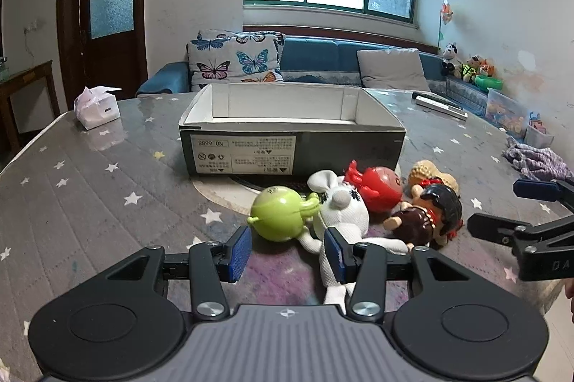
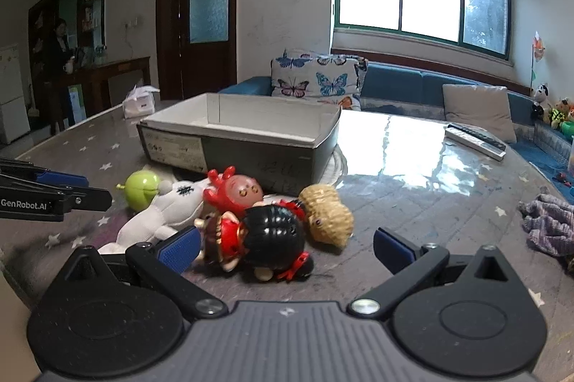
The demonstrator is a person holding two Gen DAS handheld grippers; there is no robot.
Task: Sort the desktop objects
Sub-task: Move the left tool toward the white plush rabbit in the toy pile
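Several toys lie in a heap in front of an open grey box (image 1: 292, 152) (image 2: 251, 145): a green round toy (image 1: 278, 213) (image 2: 141, 186), a white plush rabbit (image 1: 344, 210) (image 2: 161, 213), a red figure (image 1: 382, 190) (image 2: 236, 193), a black-haired doll (image 1: 430, 215) (image 2: 265, 238) and a tan peanut toy (image 1: 436, 175) (image 2: 328, 215). My left gripper (image 1: 287, 251) is open, just short of the green toy and over the rabbit's leg. My right gripper (image 2: 287, 247) is open wide around the black-haired doll; it also shows in the left wrist view (image 1: 516, 206).
A tissue pack (image 1: 97, 109) sits at the table's far left. Remote controls (image 2: 475, 138) lie at the far right. A purple cloth (image 2: 549, 224) lies at the right edge. A round mat (image 1: 222, 195) lies under the box. A sofa stands behind the table.
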